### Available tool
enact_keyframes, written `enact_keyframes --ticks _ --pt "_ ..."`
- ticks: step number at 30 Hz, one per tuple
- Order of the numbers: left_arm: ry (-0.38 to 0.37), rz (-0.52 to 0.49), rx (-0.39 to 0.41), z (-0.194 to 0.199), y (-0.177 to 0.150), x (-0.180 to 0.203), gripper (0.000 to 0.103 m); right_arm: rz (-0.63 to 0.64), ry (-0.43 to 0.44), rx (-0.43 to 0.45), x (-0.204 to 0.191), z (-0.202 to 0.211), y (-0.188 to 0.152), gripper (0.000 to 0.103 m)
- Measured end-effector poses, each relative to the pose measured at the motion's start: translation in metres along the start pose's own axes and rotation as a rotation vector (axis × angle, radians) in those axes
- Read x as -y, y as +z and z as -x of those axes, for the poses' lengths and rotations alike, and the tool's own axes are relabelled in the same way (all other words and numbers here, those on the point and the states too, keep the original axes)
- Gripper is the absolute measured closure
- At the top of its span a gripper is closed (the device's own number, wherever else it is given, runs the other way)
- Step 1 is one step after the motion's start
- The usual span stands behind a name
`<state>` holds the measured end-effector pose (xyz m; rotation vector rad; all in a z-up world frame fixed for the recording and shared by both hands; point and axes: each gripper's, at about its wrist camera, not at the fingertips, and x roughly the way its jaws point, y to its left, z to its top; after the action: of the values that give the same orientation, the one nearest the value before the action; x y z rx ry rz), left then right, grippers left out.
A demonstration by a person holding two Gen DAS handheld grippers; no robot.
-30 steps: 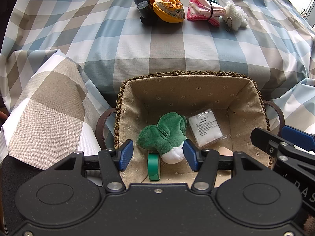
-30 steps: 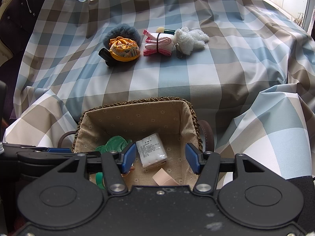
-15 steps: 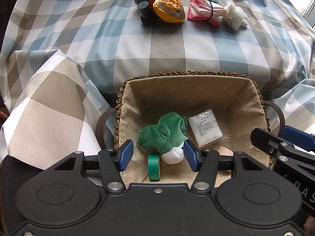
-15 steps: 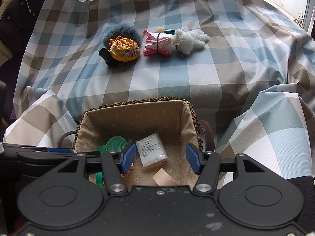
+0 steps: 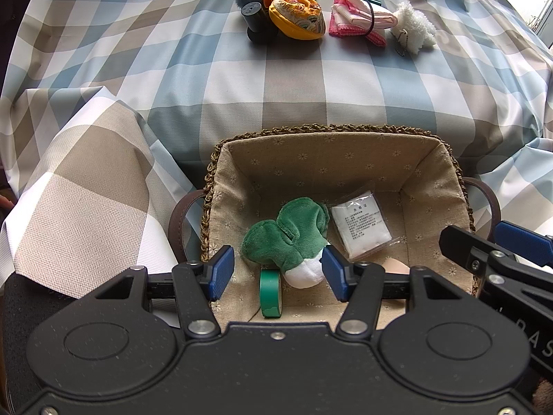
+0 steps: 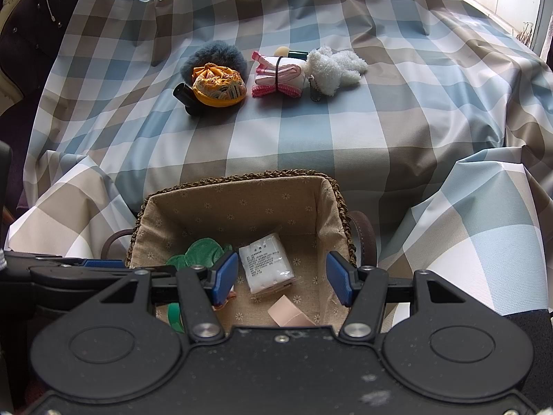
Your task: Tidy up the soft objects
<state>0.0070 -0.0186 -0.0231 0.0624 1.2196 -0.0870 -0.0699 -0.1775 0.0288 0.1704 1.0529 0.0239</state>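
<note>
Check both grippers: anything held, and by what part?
Nothing held. The left gripper and right gripper both hang open over the basket; the green plush lies loose inside.

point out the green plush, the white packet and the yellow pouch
green plush [image 5: 287, 238], left wrist view, on its green body in the basket
white packet [image 6: 268, 268], right wrist view, centre of its face
yellow pouch [image 5: 297, 17], left wrist view, on its rounded top

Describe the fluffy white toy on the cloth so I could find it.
On the checked tablecloth, beyond the lined basket, lies a row of soft things. The white plush toy ends that row on the right, beside the pink banded cloth bundle; it alone is woolly white.
</note>
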Motion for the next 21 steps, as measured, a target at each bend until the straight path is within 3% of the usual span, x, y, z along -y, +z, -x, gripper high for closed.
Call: enact_keyframes --ticks 10,15,21 --pt "0.008 0.015 0.015 0.005 0.003 -0.006 0.048 0.020 0.004 -0.013 -0.004 -0.002 0.006 0.044" --pt "-0.016 0.040 0.003 0.008 0.014 -0.009 0.046 0.026 -0.013 -0.011 0.000 0.000 0.023 0.044" --pt "0.008 0.031 0.040 0.012 0.037 -0.010 0.045 0.038 -0.052 0.015 0.009 -0.004 0.050 0.043"
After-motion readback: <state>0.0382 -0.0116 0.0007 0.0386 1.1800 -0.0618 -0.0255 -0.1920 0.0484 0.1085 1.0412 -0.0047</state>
